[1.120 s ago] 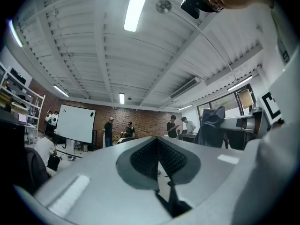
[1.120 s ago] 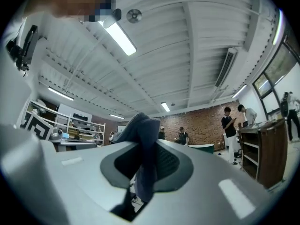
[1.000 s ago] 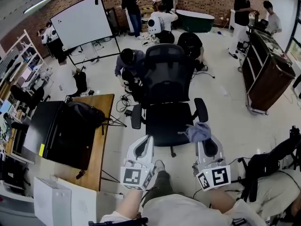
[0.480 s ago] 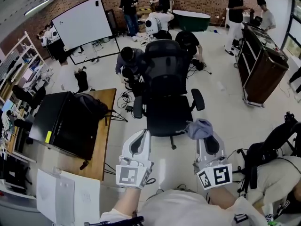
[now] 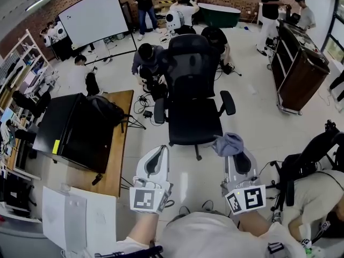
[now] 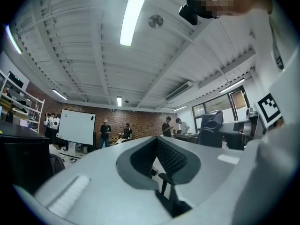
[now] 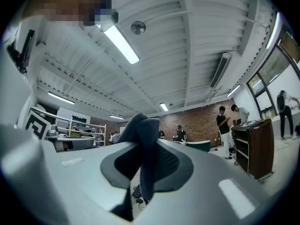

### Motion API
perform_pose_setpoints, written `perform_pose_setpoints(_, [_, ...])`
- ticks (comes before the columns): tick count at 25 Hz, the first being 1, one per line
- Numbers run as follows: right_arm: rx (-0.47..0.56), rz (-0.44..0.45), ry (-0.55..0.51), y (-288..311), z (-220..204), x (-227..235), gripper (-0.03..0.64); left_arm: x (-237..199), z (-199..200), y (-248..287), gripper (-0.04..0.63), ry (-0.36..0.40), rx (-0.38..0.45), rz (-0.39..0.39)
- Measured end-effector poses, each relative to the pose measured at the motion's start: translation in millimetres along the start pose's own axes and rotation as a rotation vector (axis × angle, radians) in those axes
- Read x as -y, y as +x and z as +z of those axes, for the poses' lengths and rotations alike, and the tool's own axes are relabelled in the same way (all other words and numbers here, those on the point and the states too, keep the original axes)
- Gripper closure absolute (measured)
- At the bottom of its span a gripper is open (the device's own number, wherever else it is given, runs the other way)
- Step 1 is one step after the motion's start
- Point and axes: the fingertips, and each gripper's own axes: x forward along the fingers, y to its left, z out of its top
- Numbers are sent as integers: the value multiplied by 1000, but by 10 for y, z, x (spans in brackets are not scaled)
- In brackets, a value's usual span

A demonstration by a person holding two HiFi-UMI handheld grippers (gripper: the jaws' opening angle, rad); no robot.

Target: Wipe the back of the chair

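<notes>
Hovering nearest the person, the left gripper (image 5: 160, 150) has its jaws pressed together with nothing between them. The right gripper (image 5: 233, 156) beside it is clamped on a grey-blue cloth (image 5: 228, 143) bunched above its tips. Just beyond both stands the black office chair (image 5: 194, 121), its mesh back (image 5: 191, 63) on the far side and apart from the cloth, with a wooden desk (image 5: 117, 144) to its left and a whiteboard (image 5: 92, 18) and several people farther off.
</notes>
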Motion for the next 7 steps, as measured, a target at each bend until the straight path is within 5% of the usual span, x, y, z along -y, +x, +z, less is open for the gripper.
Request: perform_pose_setpoints(7, [7, 6, -16, -44, 25, -133, 568, 65, -308, -210, 531, -23, -236, -53])
